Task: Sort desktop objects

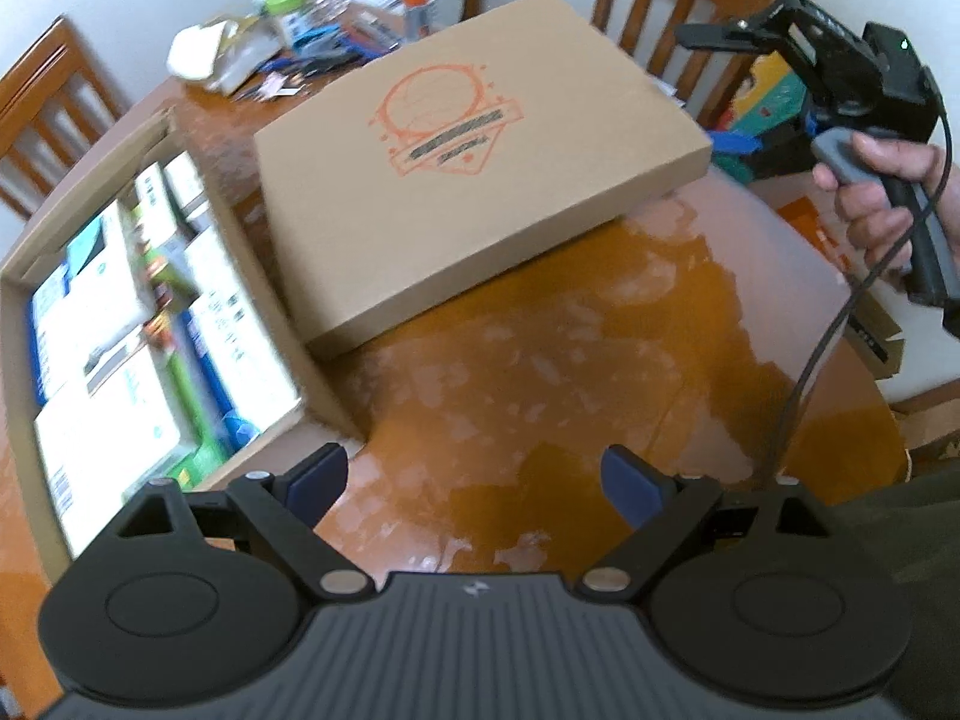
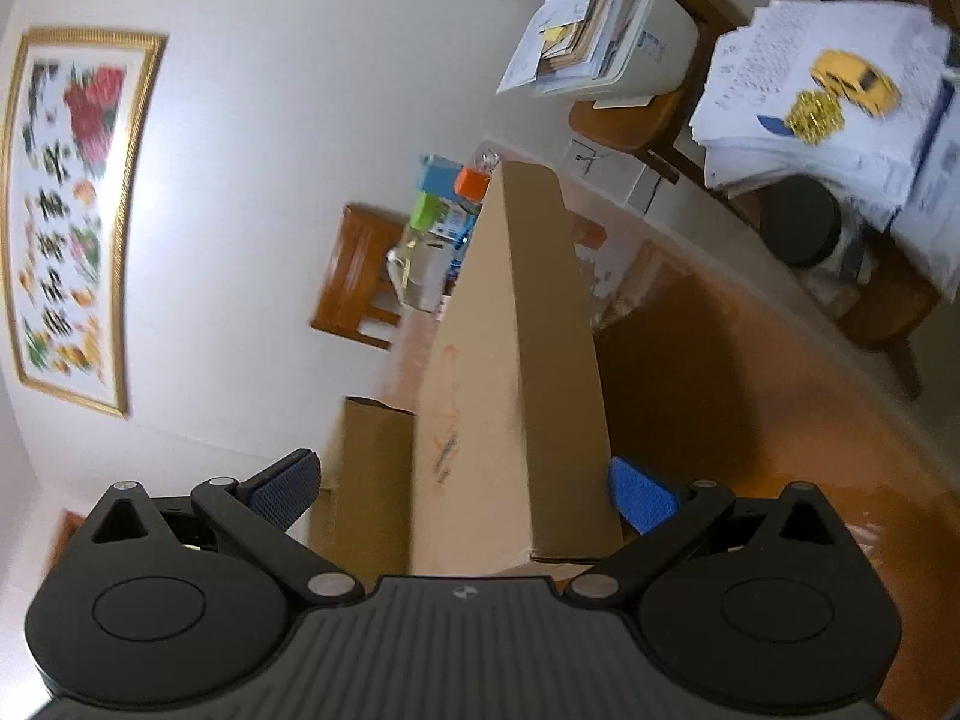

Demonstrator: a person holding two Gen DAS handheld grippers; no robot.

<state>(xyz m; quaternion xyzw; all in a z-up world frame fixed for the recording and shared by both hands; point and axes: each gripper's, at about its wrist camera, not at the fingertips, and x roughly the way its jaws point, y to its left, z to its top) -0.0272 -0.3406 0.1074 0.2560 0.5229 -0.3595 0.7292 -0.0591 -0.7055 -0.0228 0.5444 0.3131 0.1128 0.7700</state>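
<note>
A flat brown cardboard box [image 1: 474,180] with an orange printed logo lies on the wooden table [image 1: 540,372]. To its left stands an open cardboard box [image 1: 252,276] packed with several small white, blue and green cartons [image 1: 120,360]. My left gripper [image 1: 474,477] hovers open over bare tabletop, in front of both boxes. A hand [image 1: 882,192] holds my right gripper [image 1: 735,24] at the flat box's far right corner. In the right wrist view, rolled sideways, the right gripper [image 2: 465,486] is open and the flat box [image 2: 540,330] fills the gap between its fingers; contact cannot be told.
Papers, bottles and packets [image 1: 336,6] are piled at the table's far side, among them an orange-capped bottle [image 1: 415,0]. Wooden chairs [image 1: 672,0] ring the table. A paper stack with a yellow toy car [image 2: 855,81] and a dark jar [image 2: 801,228] sit beside it.
</note>
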